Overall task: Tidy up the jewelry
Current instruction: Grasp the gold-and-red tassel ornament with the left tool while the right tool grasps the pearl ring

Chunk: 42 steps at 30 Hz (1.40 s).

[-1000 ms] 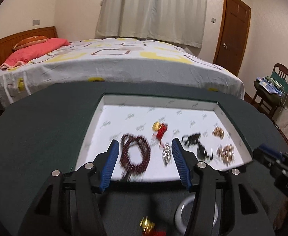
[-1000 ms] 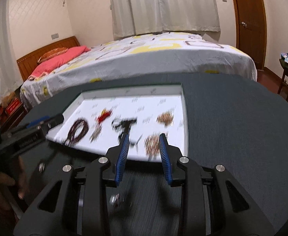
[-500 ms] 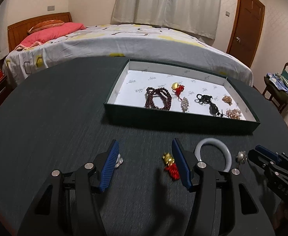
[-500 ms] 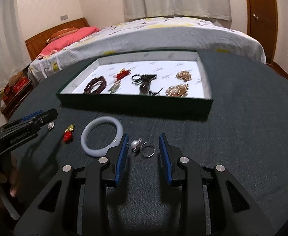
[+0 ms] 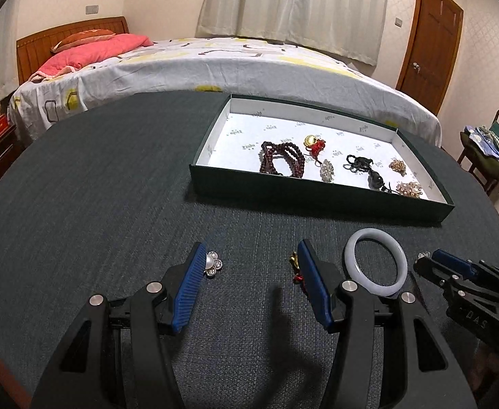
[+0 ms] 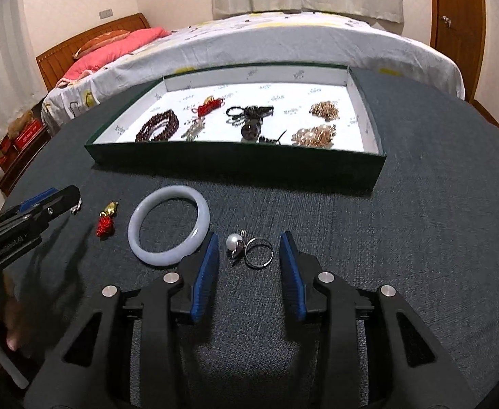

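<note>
A dark green tray [image 5: 317, 191] [image 6: 236, 160] with a white lining holds a dark red bead bracelet [image 5: 282, 162], a red-and-gold charm [image 5: 314, 145], a black cord piece [image 5: 365, 167] and gold clusters [image 6: 314, 134]. On the table in front lie a pale jade bangle [image 5: 375, 266] [image 6: 169, 230], a red tassel charm [image 6: 106, 223], a pearl brooch [image 5: 212, 264] and a pearl ring [image 6: 249, 248]. My left gripper [image 5: 249, 259] is open and empty between brooch and tassel charm. My right gripper [image 6: 249, 242] is open and empty around the pearl ring.
The round table [image 5: 96, 187] has a dark cloth. Behind it stands a bed [image 5: 215, 61] with a pink pillow. A wooden door [image 5: 430, 41] and a chair with clothes [image 5: 488, 146] are at the right.
Both grippers have drawn back from over the tray toward the table's near side. The loose pieces in front of the tray came into view. Both stay open.
</note>
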### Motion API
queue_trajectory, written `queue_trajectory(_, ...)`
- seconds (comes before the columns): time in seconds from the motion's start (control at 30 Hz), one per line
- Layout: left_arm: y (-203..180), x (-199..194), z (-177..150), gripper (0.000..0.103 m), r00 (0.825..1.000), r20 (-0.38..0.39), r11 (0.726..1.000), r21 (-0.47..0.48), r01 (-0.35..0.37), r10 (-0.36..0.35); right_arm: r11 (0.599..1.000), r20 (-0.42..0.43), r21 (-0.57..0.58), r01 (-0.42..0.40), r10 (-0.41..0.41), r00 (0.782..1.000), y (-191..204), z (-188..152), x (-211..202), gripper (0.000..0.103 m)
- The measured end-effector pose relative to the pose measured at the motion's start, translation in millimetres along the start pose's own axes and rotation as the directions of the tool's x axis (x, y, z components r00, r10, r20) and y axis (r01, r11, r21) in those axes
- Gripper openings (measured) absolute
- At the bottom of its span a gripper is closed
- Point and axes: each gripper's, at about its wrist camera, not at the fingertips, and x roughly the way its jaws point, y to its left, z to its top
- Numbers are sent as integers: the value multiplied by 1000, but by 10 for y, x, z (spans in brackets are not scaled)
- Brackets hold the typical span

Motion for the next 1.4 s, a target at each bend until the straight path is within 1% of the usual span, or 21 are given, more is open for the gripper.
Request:
queue_trajectory(0.07, 3, 8, -5, 55, 1000, -3, 1000, -1, 1, -1, 1000, 0, -10, 5, -5, 1000, 9, -9, -8, 35)
queue_trajectory(0.13, 2, 13, -8, 55, 1000, -4, 1000, -2, 1, -1, 1000, -1, -17, 10, -10, 1000, 8, -20, -15, 28)
queue_trajectory(0.37, -2, 15, -14, 55, 1000, -7, 1000, -3, 4, -4, 1000, -1, -20, -1, 1, 1000, 2, -41, -45, 28)
queue_trajectory(0.77, -61, 54, -29, 55, 1000, -18, 1000, 12, 16, -15, 1000, 38, -17, 18, -18, 999, -70, -5, -159, 28)
queue_trajectory(1.0, -176, 96, -38, 55, 998, -36, 998, 38, 45, -43, 1000, 44, -7, 13, -13, 999, -123, 1, -175, 28)
queue_trajectory(1.2, -337, 178, -74, 55, 995, -74, 994, 79, 74, -68, 1000, 48, 5, 5, -6, 999, -154, 1, -185, 28)
queue_trajectory(1.3, -378, 214, -91, 51, 993, -94, 993, 90, 80, -72, 1000, 51, 11, 2, -3, 999, -176, 0, -194, 28)
queue_trajectory(1.37, -391, 240, -100, 40, 991, -109, 992, 94, 83, -73, 1000, 52, 16, -1, 1, 999, -187, -1, -195, 28)
queue_trajectory(1.4, -394, 240, -100, 39, 992, -108, 992, 95, 79, -69, 1000, 52, 17, -3, 2, 999, -192, 0, -196, 28)
